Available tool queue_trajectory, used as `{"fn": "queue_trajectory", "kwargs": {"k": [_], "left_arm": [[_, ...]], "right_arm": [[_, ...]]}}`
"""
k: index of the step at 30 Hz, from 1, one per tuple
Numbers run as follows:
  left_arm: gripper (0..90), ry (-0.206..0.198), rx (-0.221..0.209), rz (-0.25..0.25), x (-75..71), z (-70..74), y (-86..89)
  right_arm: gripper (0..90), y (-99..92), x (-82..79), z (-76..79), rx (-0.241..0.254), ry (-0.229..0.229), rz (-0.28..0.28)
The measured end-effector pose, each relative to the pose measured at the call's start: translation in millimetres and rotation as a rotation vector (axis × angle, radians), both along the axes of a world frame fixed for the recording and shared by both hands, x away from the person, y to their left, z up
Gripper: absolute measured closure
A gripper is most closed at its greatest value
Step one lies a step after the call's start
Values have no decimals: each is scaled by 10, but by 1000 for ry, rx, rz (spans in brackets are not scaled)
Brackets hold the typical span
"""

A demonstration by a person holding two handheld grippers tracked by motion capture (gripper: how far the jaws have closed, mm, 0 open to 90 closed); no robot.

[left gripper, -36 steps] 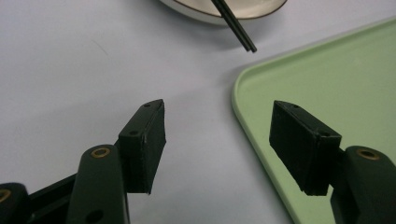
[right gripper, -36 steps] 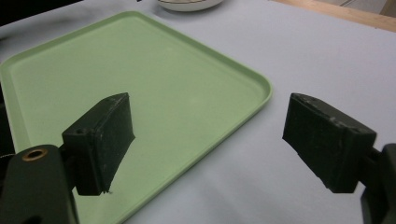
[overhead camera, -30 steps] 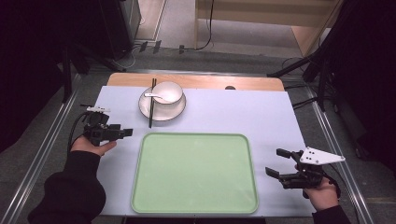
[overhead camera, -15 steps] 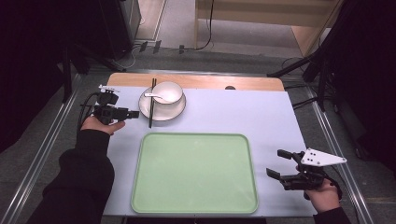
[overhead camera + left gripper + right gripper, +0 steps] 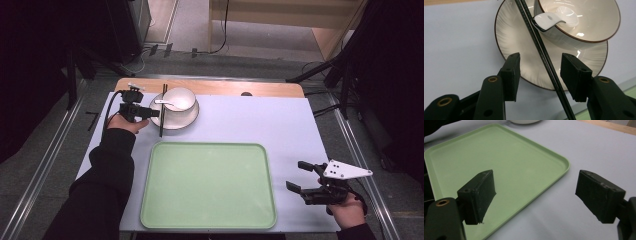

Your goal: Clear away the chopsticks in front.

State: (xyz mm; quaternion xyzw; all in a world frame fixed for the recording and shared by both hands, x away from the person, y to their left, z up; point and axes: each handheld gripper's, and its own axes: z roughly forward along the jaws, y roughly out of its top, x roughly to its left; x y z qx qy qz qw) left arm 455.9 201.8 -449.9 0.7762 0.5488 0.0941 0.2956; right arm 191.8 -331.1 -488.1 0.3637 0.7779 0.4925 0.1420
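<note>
L tongs [image 5: 540,72] sit at the plate [image 5: 511,37] rim w/ the black chopsticks [image 5: 541,53] running between the jaws; jaws have just been closing, still spread, pads not touching the sticks. Bowl [image 5: 584,27] w/ white spoon [image 5: 547,21] just beyond the tips. R tongs [image 5: 535,195] spread wide, nothing between, over the surface [image 5: 579,147] beside the green tray [image 5: 511,170] corner.

Left gripper [image 5: 153,114] is stretched out level at the far left, forearm reaching up from below, and its jaws have just been closing, a gap open between them. Right gripper [image 5: 296,176] sits low at the near right, jaws spread wide, pointing left.
</note>
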Motion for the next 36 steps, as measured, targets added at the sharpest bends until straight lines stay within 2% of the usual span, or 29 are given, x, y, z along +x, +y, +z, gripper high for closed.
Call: {"fn": "queue_trajectory", "kwargs": {"k": [3,6,15,22,26,31,33,36], "left_arm": [[513,-2,17,19,42,-49,-41],[520,11,15,35,78,-90,-47],[557,39,26,18,100,-149,-97],[593,69,27,24,136,-226,-126],[654,75,31,24,150,-261,-148],[774,93,2,69,180,-319,-166],[791,115,-12,106,196,-338,-170],[815,110,-22,141,198,-352,-187]], "right_arm": [[164,-3,-6,4,2,-1,-1],[164,-2,-10,6,3,-4,3],[164,-1,-26,17,0,-2,9],[164,-12,-33,18,3,-4,5],[164,-16,-34,20,6,-6,5],[164,-23,-30,15,5,1,1],[164,-23,-31,15,6,2,1],[164,-23,-35,14,7,3,2]]}}
